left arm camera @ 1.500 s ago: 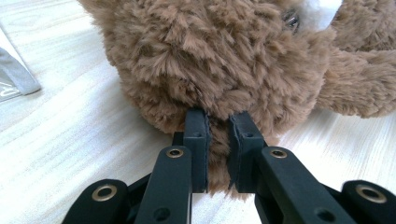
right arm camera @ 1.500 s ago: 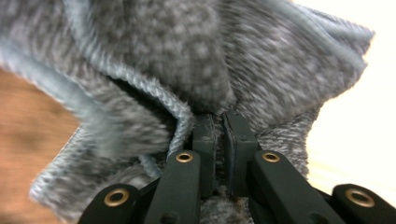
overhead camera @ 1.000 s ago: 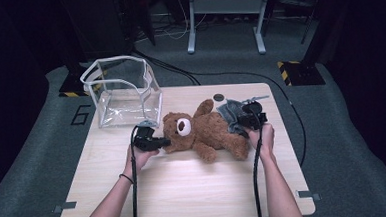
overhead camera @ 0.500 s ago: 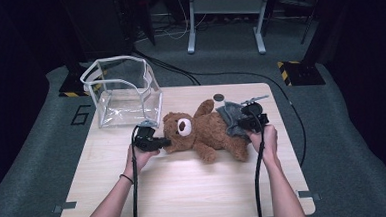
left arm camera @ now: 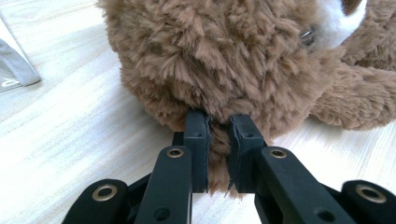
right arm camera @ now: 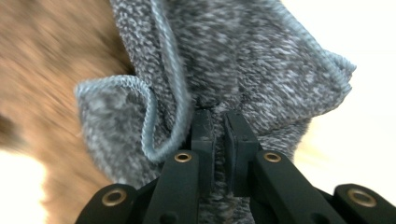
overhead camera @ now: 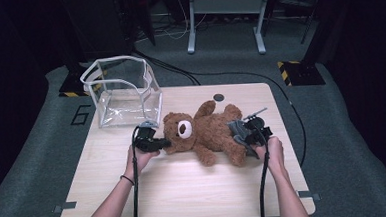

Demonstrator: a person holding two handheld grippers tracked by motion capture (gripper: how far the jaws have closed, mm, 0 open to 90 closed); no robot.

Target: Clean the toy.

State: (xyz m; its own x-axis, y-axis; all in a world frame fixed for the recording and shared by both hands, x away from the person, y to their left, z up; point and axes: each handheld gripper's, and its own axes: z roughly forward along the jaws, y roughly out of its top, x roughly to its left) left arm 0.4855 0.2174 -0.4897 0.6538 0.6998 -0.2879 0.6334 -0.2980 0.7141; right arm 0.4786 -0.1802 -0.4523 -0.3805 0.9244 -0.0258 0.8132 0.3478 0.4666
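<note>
With the left gripper (overhead camera: 159, 144) clenched on the teddy bear's (overhead camera: 207, 133) head fur at table centre and the right gripper (overhead camera: 246, 135), at the bear's three o'clock, pinching the grey knit garment (right arm camera: 224, 70), a hard tug could slip either thin grip.

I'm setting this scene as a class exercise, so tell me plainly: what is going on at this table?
A person at a wooden table works on a brown teddy bear lying on it with a gripper in each hand. The left gripper is shut on fur at the bear's head. The right gripper is shut on a grey knitted garment at the bear's lower end, by its legs. A clear plastic box stands open at the table's far left corner, apart from the bear.
</note>
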